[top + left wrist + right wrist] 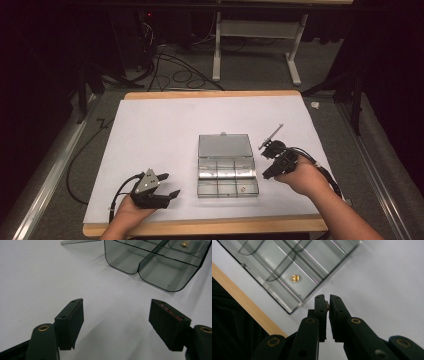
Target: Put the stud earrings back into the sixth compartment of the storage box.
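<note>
Two grippers flank an open clear box [227, 170] on the white surface [160, 130]: the right gripper [327, 305] has its jaws pinched on a tiny object just beside the box's right edge, while the left gripper [116, 315], jaws spread and empty, rests near the front left. Judging by the small gold piece [295, 278] already in a front compartment, a sorting step seems under way, and the next move calls for carrying the pinched bit over a compartment and releasing. Around the surface the room is dark, with cables and a white frame on grey floor.

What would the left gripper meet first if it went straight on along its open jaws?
Probably the clear compartment box: the left gripper points across bare white sheet toward its near corner, though depth is uncertain.
</note>
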